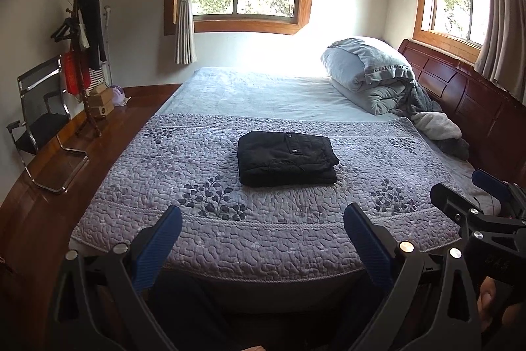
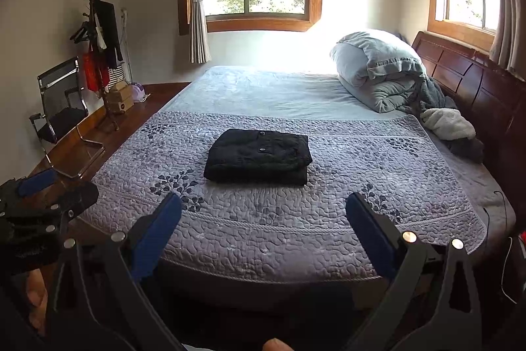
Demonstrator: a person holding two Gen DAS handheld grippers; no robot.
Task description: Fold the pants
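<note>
The pants (image 1: 287, 158) are matt black cloth with shiny snap buttons, sitting ahead of both grippers on a quilted, bumpy-stitched purple bedspread (image 1: 269, 219). Left gripper (image 1: 263, 219) fingers are ribbed blue plastic on matt black arms with metal rivets. Glossy wood headboard (image 1: 460, 87) off right.

Left gripper (image 1: 263, 231) and right gripper (image 2: 263, 221), both spread wide, empty.

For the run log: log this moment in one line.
black pants: folded, on quilt | left tool: open, empty | right tool: open, empty
</note>
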